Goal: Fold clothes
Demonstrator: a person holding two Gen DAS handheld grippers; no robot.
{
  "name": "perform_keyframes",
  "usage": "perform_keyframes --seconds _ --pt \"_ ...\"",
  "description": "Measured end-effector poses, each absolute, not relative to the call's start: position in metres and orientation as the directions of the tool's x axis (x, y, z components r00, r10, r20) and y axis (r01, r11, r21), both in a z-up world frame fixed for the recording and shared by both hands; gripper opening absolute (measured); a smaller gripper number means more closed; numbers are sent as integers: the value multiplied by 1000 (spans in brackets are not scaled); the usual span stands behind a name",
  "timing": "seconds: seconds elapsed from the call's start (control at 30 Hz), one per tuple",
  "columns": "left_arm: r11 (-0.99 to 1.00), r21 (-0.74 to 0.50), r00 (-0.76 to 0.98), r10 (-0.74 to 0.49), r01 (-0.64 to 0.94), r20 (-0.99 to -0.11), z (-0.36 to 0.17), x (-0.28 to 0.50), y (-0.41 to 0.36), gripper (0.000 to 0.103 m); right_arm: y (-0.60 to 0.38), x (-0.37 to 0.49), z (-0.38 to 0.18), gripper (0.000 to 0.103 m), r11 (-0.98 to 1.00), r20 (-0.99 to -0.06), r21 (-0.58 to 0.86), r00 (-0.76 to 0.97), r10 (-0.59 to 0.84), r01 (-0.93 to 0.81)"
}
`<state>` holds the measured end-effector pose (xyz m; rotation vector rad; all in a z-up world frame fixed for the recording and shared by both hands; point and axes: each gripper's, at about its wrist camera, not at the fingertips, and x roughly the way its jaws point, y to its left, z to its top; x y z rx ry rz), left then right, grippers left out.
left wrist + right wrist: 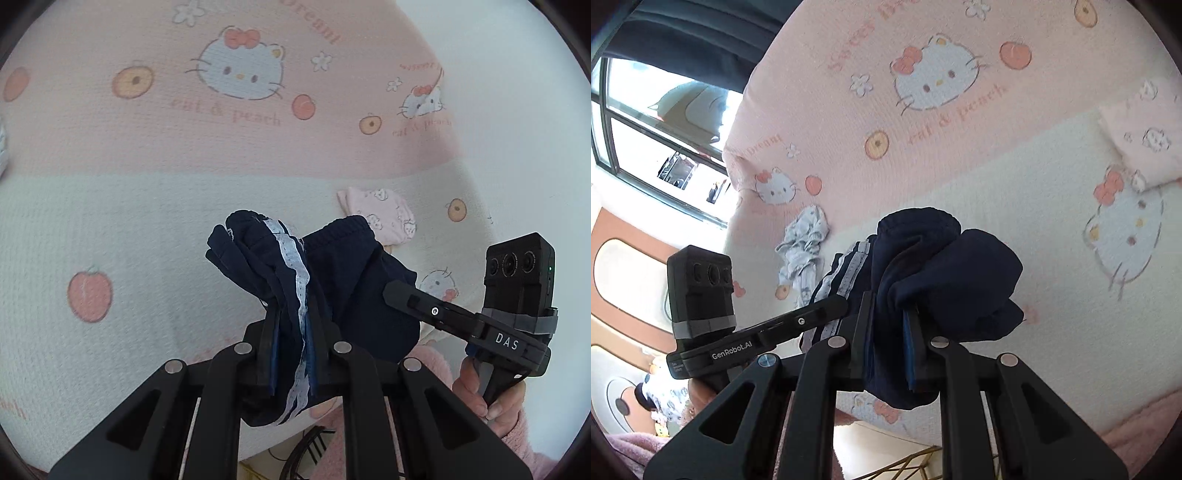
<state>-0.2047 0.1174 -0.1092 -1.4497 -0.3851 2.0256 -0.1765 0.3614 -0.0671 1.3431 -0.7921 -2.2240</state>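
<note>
Two grippers clamp one navy garment (pixel 354 280) with a white lace stripe, held above the bedsheet (pixel 147 221). Left gripper (pixel 291 354) pinches the striped edge; right gripper (pixel 886 354) grips bunched navy fabric. Both point slantwise down. A hand (pixel 487 391) in a pink sleeve holds the right handle. A pink folded piece (pixel 388 214) lies beyond.
</note>
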Motion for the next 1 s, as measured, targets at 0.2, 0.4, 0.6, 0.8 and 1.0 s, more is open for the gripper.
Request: perform_keyframes --seconds 0.2,0.4,0.6,0.8,1.0 --pt "-729 -556 -188 659 -400 -728 -90 -251 228 12 457 -219 -41 13 -812 -693 584 -510 -510 19" --pt "-700 -558 -178 680 -445 -711 -93 -285 327 12 549 -258 -35 13 -885 -747 464 -548 -375 -27" --pt "-714 -487 -214 649 -503 -731 -121 -301 402 12 609 -286 -54 15 -947 -793 312 -568 -219 -71" --pt "-792 -463 -78 532 -397 -843 -209 -310 407 18 664 -291 -157 15 -915 -880 330 -426 -209 -233" --pt "-762 -365 -356 595 -535 -721 -152 -286 390 23 668 -247 -115 30 -925 -786 320 -603 -138 -205"
